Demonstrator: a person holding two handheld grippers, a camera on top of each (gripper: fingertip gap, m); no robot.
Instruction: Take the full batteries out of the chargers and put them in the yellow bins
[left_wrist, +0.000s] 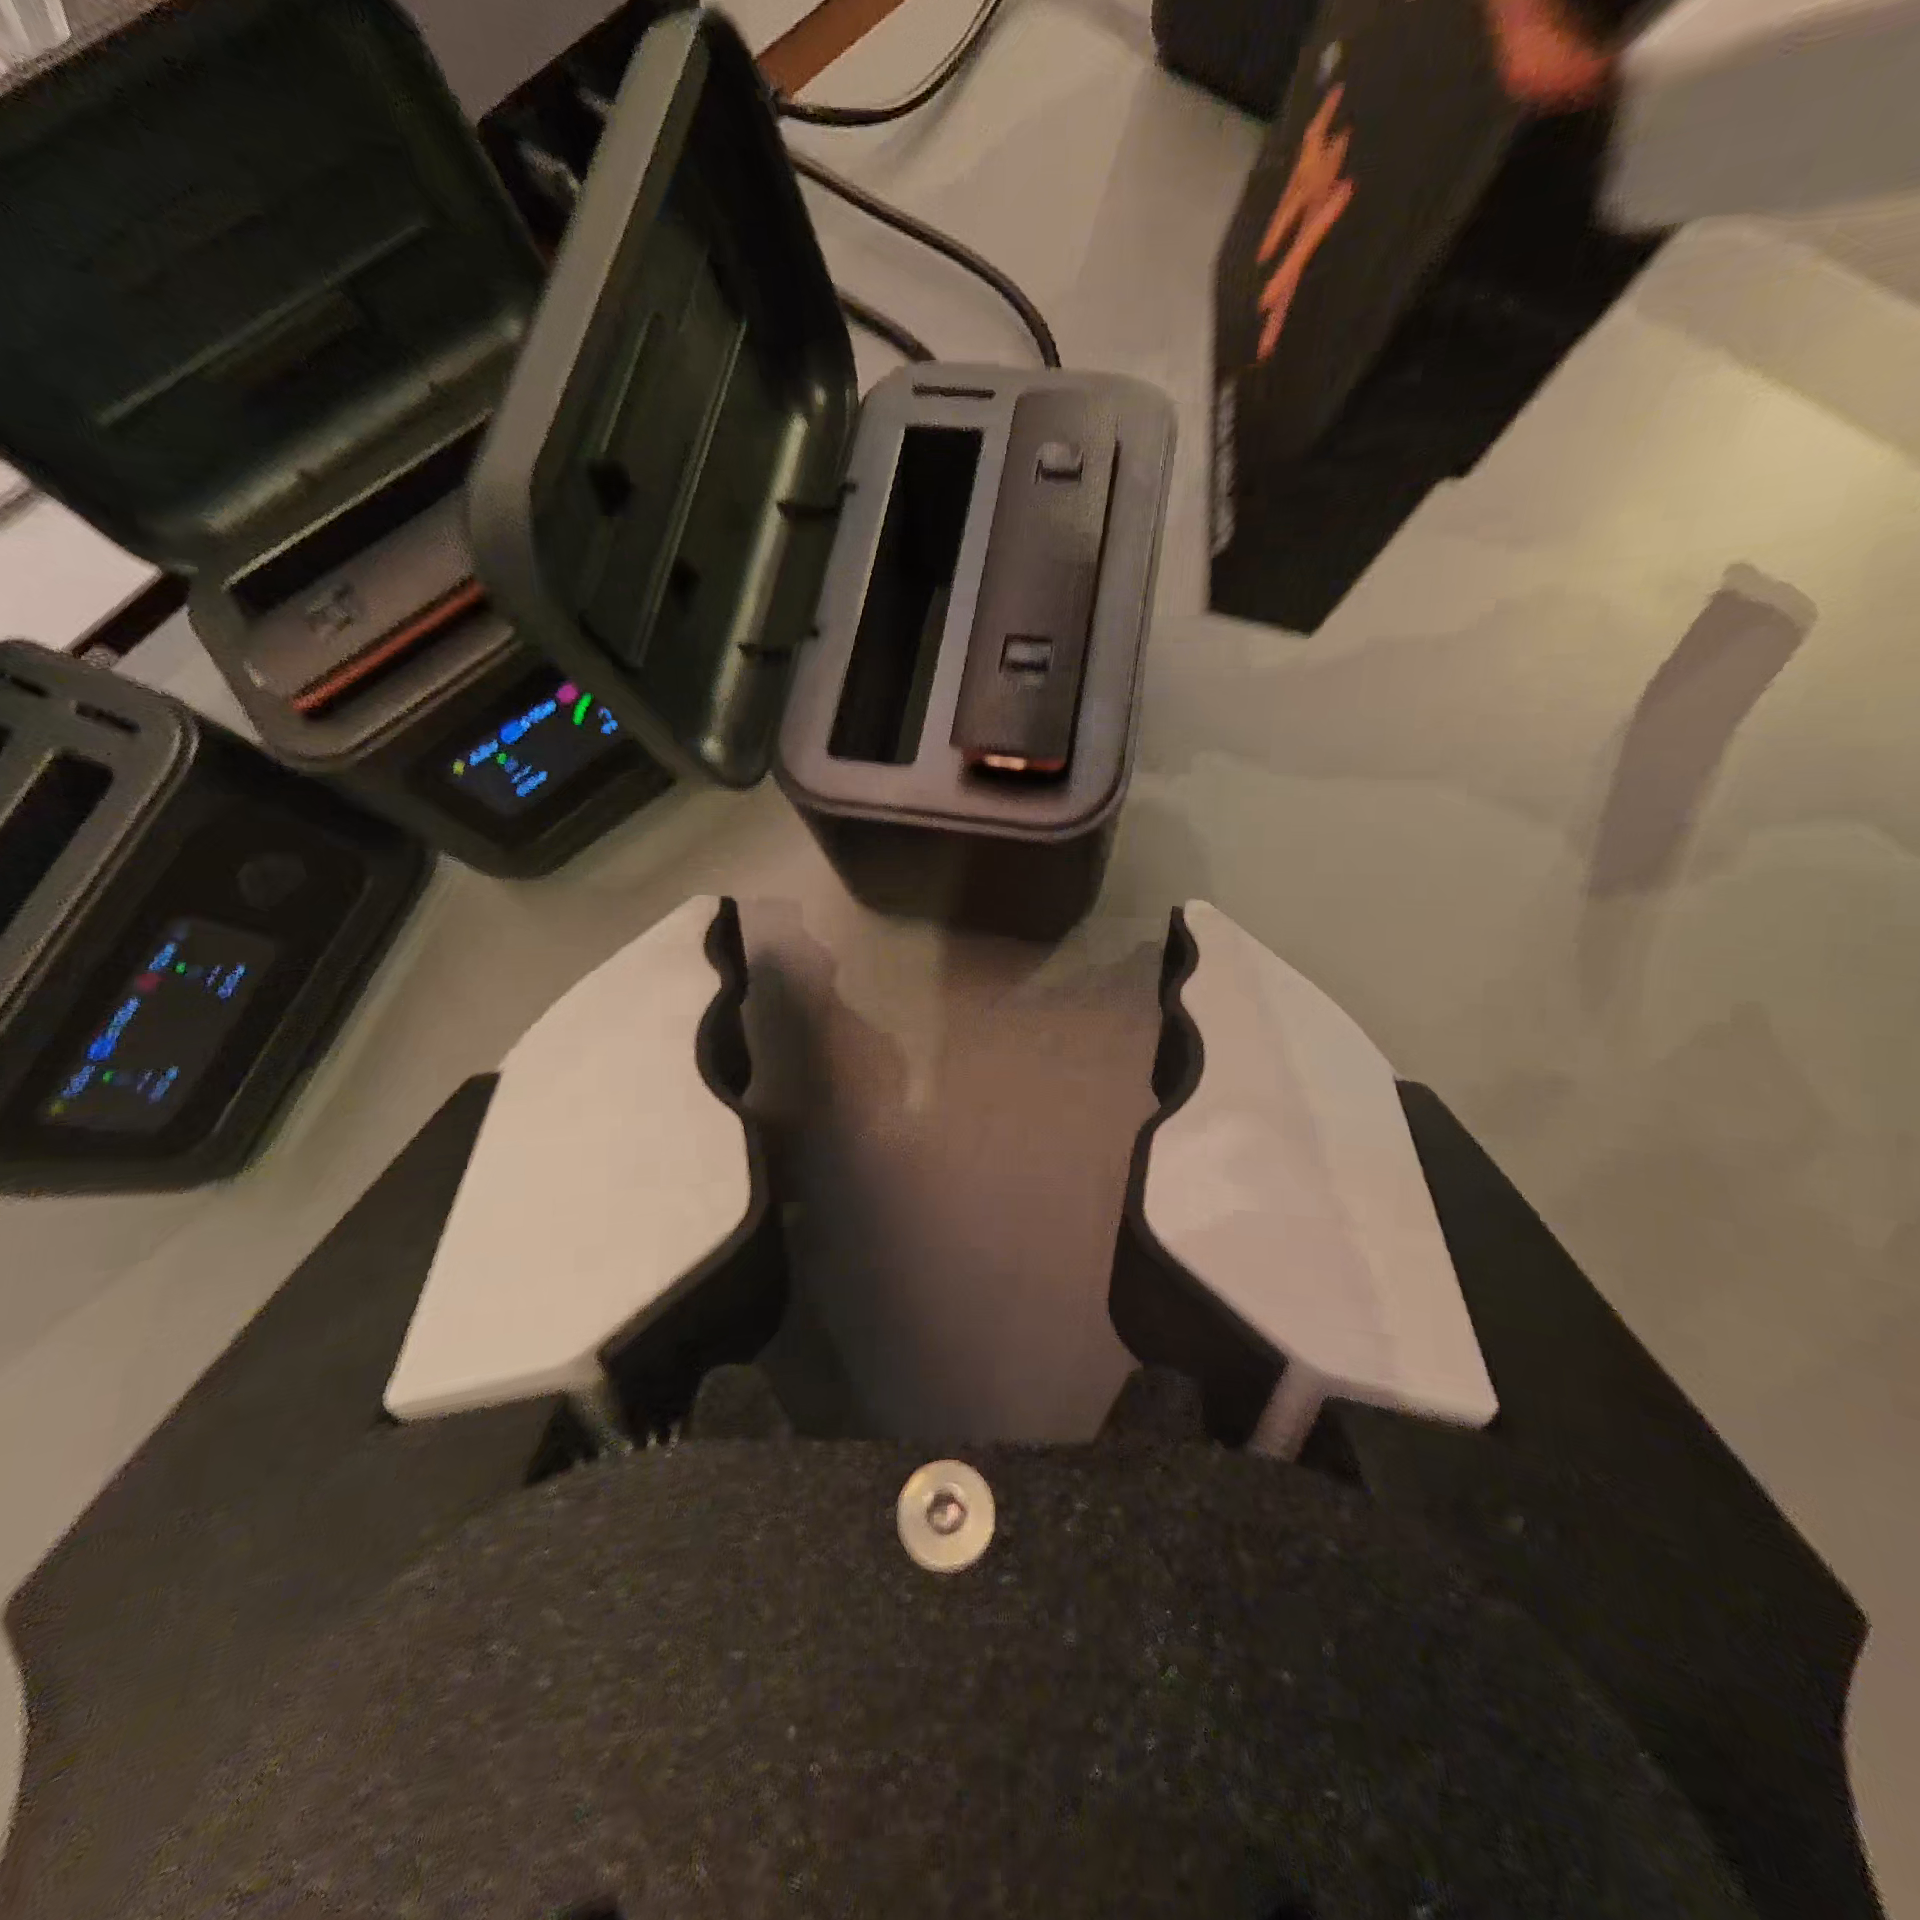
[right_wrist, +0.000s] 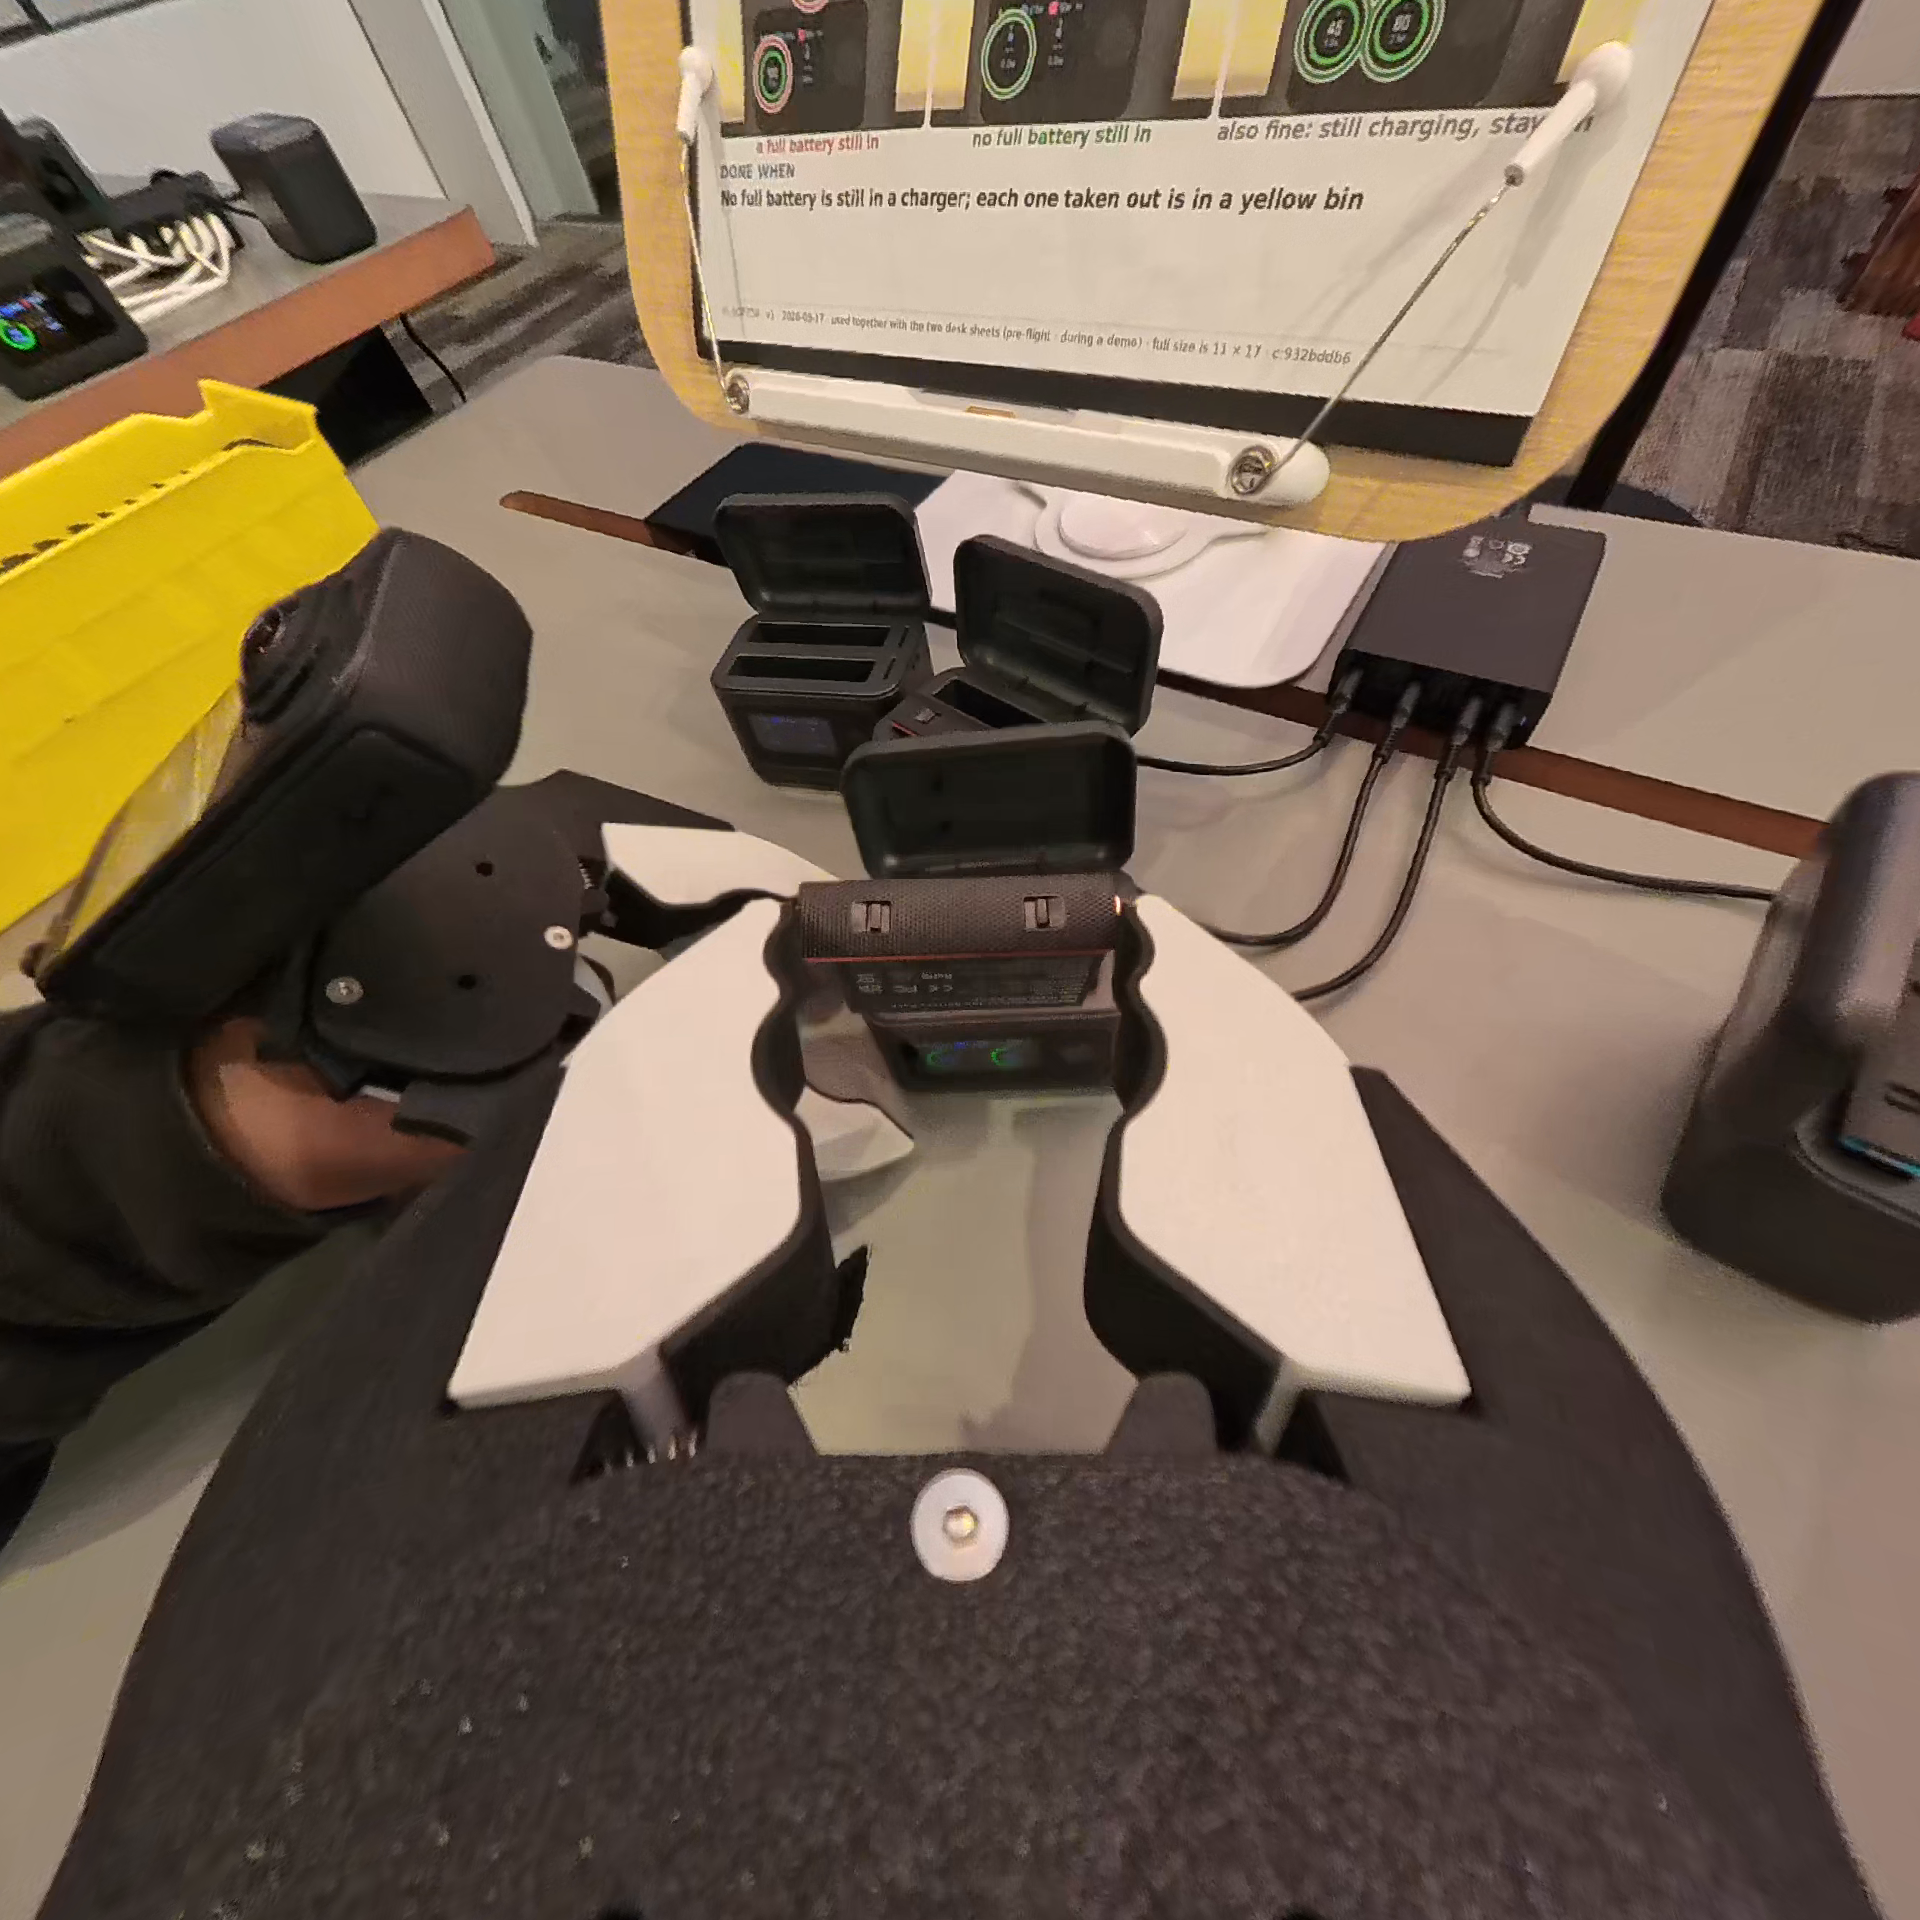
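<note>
A battery (right_wrist: 961, 951) rides crosswise in the right claw (right_wrist: 956, 914), pinched by its two short ends at the fingertips, raised above the open charger (right_wrist: 992, 1049) whose screen glows green just below it. The left claw (left_wrist: 951, 925) stands wide apart and empty, hovering close in front of the same charger (left_wrist: 977, 623), where one slot gapes bare and a second battery (left_wrist: 1029, 592) sits in the right-hand slot. Two more chargers (right_wrist: 821, 665) with lids raised wait farther back on the grey surface (right_wrist: 1558, 1039), cabled to a black power hub (right_wrist: 1455, 644) at far right. The yellow bin (right_wrist: 156, 623) sits at far left, beyond the left claw.

The battery looks a small, rigid plastic slab, likely light and in no danger of crushing; its knurled top edge should offer friction, while the flat label faces seem smoother. Held only by the ends at the very tips, it could pivot or slip if jolted, so a steady, level carry to the bin seems wise.
</note>
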